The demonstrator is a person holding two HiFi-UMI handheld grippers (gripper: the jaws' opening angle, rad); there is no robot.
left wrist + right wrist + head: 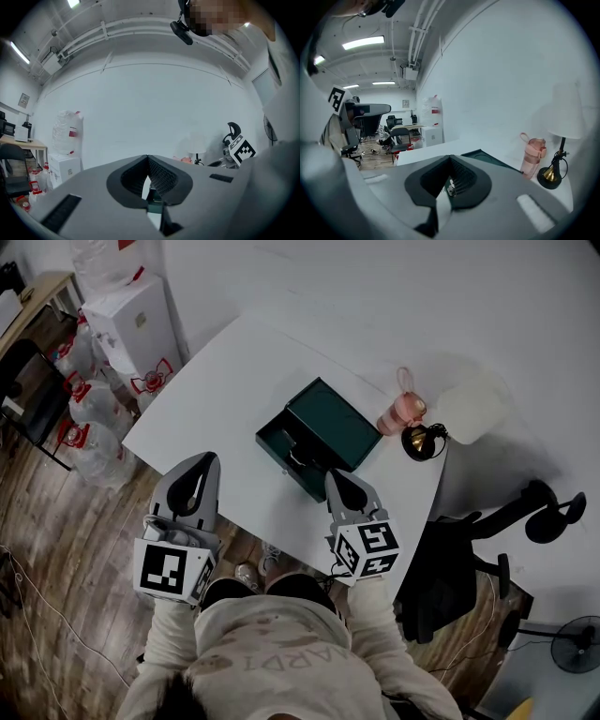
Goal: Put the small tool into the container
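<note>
Between the ribbed pads (pixel 462 180) of the right claw (pixel 450 157) sits one small silvery tool (pixel 451 189), pinched there with the jaws pressed shut on it. Its kind is too small to tell. From the head view the right claw's tip hangs over the near corner of the one dark green container (pixel 328 418), which lies open on the white bench (pixel 216 399), close to its near edge. Some pale bits show in the container's front compartment, too small to name.

To the left, well apart from the container, the left claw (pixel 202 460) points level beyond the bench's near edge. Its jaws are pressed together at the tips with nothing held.

Just right of the container stands one pink water bottle (pixel 403 412), and beside that one desk lamp (pixel 422 440) with a black-and-gold base and a white shade.

Off the bench, one black office chair (pixel 450 577) stands at the right and one floor fan (pixel 572 643) in the lower right corner. At the left, on the wooden floor (pixel 56 549), stand at least three large water jugs (pixel 94 401) and two white cartons (pixel 131 320).
</note>
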